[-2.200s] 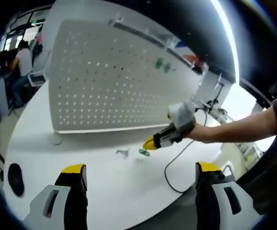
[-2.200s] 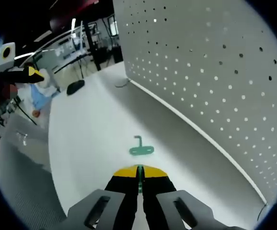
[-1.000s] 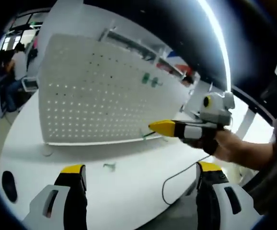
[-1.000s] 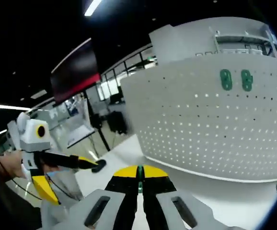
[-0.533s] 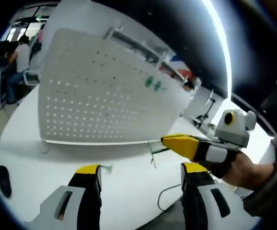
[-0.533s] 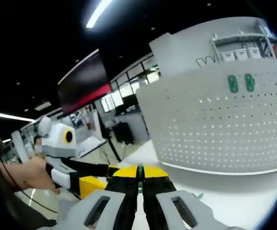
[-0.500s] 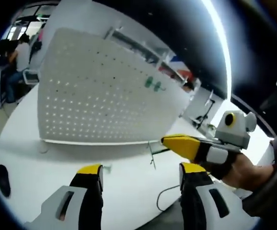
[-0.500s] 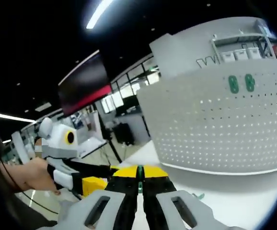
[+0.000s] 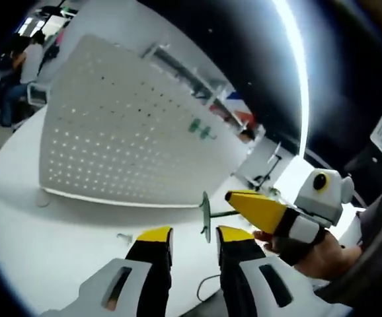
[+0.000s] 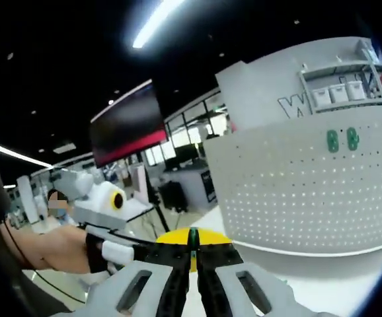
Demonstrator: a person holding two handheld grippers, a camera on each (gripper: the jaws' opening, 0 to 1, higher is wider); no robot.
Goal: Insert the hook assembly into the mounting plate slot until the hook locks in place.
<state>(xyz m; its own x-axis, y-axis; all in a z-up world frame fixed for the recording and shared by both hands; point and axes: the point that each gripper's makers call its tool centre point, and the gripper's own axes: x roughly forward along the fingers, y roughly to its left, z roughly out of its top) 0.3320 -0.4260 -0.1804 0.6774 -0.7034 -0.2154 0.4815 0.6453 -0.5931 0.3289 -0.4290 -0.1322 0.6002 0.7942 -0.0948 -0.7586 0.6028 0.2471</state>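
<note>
So I'm mid-handoff: my right gripper (image 9: 234,196) is clamped on the green hook (image 9: 206,214), well in front of the pegboard (image 9: 112,145) (two already hung). Left gripper (image 9: 194,234) is nearly together, empty. Next, carry it to a slot.

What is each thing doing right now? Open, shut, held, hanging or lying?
Right gripper: shut on green hook, up in the air.
Green hook: held, off the table.
Left gripper: open, narrow gap.
Two green pieces: hanging on the pegboard.
Pegboard: standing upright.
Small metal piece: lying on table.
</note>
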